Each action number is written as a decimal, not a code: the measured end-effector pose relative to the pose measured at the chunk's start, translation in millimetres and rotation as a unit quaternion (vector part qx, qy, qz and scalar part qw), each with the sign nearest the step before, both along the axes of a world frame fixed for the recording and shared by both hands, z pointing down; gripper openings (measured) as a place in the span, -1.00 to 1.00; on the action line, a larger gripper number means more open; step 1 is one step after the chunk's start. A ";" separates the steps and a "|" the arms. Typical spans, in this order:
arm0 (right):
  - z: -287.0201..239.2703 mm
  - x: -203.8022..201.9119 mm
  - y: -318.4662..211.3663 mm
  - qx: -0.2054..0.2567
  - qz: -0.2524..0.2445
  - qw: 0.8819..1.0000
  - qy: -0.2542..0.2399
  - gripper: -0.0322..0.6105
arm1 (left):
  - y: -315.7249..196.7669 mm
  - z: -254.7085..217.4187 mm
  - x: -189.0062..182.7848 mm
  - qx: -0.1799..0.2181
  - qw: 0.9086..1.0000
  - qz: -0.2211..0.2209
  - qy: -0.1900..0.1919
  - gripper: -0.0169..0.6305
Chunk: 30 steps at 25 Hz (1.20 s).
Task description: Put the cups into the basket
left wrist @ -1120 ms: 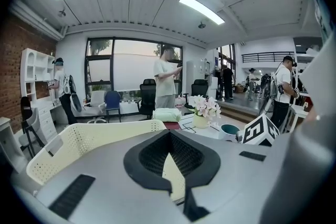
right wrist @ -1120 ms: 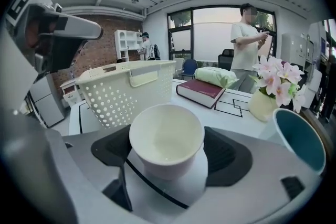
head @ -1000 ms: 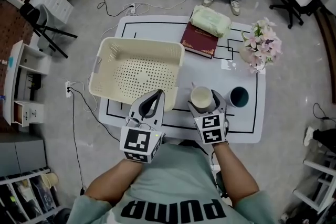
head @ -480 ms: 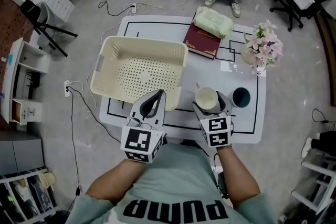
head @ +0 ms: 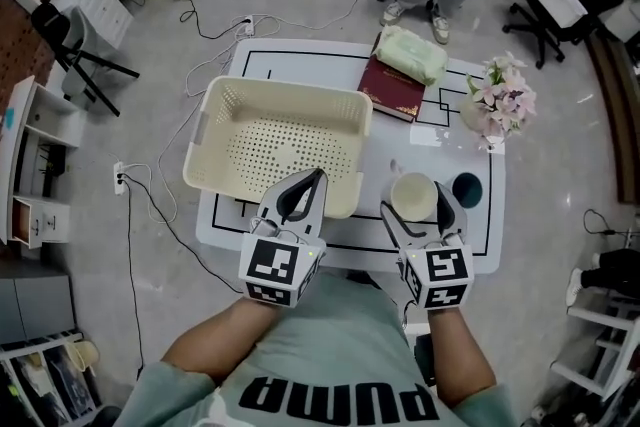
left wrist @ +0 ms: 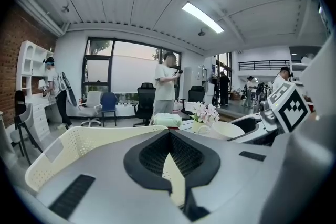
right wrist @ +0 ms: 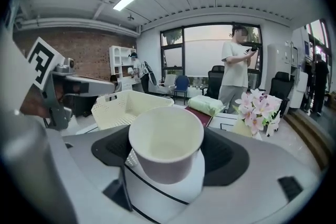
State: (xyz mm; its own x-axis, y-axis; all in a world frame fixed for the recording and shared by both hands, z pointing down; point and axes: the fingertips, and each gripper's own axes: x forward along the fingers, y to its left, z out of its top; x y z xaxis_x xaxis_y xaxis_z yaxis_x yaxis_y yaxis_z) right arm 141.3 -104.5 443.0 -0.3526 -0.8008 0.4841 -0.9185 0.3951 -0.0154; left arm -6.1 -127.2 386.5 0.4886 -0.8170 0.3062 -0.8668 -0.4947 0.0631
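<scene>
Right tongs (head: 416, 207) are pinching the cream cup (head: 413, 193) across its wall, upright, just right of the basket (head: 290, 88). Cup is looking light, thin, crushable: mid-wall hold, gentle squeeze. Left tongs (head: 303, 190) are pressed together, empty, over basket's near rim. Dark cup (head: 466, 189) is standing on the bench (head: 480, 250)

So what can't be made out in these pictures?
Whether the white cup in the right claw rests on the table: its underside shows in no view.
Inside of the dark cup: too dark, head view.
Print on the book: too small, head view.
</scene>
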 end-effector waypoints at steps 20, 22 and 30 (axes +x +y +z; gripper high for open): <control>-73.7 -165.7 -43.7 0.044 -0.155 0.986 -0.036 0.33 | -14.6 -19.0 -143.1 0.021 0.992 -0.123 0.001 -0.93; -71.8 -183.3 -51.3 0.041 -0.171 0.984 -0.035 0.33 | -15.7 -20.6 -160.1 0.021 0.990 -0.140 -0.001 -0.93; -55.6 -245.8 -79.6 0.023 -0.211 0.977 -0.034 0.33 | -24.9 -22.8 -228.6 0.023 0.980 -0.197 -0.006 -0.93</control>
State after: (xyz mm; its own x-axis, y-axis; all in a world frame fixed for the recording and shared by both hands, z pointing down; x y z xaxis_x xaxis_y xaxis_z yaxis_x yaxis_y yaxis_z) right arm -104.5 -184.1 387.4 -0.6863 -0.5977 0.4143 -0.6712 0.7399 -0.0445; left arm -234.7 -152.0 363.7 0.1290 -0.9544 0.2692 -0.9916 -0.1237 0.0367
